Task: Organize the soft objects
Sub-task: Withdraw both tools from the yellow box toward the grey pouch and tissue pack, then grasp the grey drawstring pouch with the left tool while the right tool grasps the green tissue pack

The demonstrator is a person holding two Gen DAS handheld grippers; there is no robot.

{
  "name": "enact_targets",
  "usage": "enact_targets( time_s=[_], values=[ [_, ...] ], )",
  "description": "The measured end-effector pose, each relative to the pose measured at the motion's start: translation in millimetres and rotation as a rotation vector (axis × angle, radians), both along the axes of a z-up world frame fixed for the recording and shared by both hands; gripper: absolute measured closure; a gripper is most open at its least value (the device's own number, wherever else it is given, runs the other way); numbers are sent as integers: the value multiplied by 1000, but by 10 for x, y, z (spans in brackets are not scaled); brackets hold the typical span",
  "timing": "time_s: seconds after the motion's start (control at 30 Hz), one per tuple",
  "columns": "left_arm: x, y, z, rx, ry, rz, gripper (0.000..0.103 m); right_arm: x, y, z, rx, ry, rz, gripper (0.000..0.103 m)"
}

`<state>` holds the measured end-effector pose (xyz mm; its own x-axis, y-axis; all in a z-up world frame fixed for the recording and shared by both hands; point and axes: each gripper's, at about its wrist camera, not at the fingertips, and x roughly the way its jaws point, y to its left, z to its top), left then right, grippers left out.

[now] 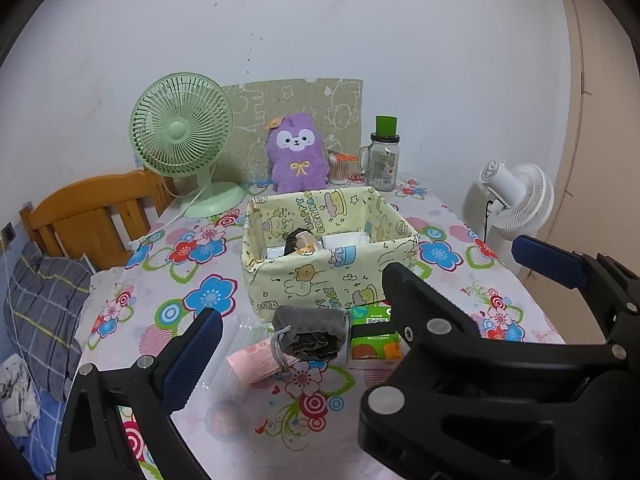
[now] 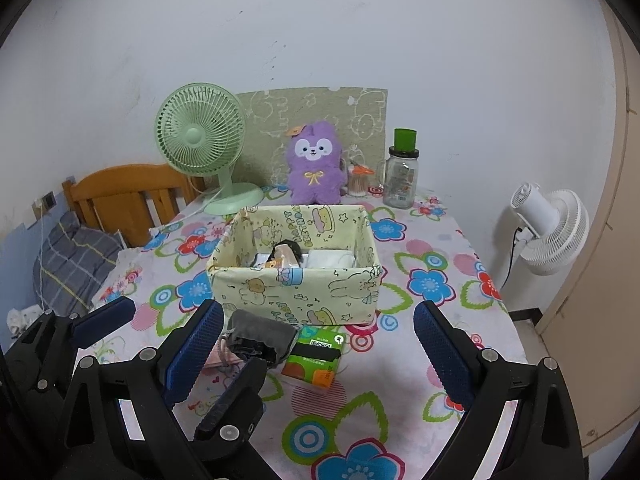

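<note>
Left gripper (image 2: pixel 160 354) and right gripper (image 2: pixel 320 354): jaws spread, nothing held. Grey drawstring pouch (image 1: pixel 309 332) lies on the floral tablecloth (image 1: pixel 180 272), just in front of the fabric storage box (image 1: pixel 332 276), beside a green tissue pack (image 1: pixel 374 338); it overlaps a pink packet (image 1: pixel 256 362), mostly covered. Box contents are partly hidden by the front wall; a dark item and white packs show. Purple plush (image 1: pixel 298 156) sits behind the box.

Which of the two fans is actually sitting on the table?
The green desk fan, standing on the floral tablecloth left of the purple plush. The white fan stands off the table's right edge.
</note>
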<state>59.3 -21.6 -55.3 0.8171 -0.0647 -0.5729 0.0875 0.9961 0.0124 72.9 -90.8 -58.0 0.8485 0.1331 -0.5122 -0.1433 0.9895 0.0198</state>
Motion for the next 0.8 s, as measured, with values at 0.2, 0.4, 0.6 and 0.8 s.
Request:
enact_targets(
  time_s=[0.2, 0.4, 0.6, 0.8],
  values=[
    [70, 1, -103, 8, 4, -2, 1, 79, 10, -115, 1, 14, -2, 6],
    [160, 29, -263, 3, 18, -3, 3, 158, 35, -267, -5, 13, -8, 6],
    [263, 72, -470, 8, 52, 1, 6, 286, 72, -484, -20, 37, -9, 6],
    [363, 129, -648, 19, 75, 43, 7, 395, 117, -670, -21, 62, 0, 9]
  ],
)
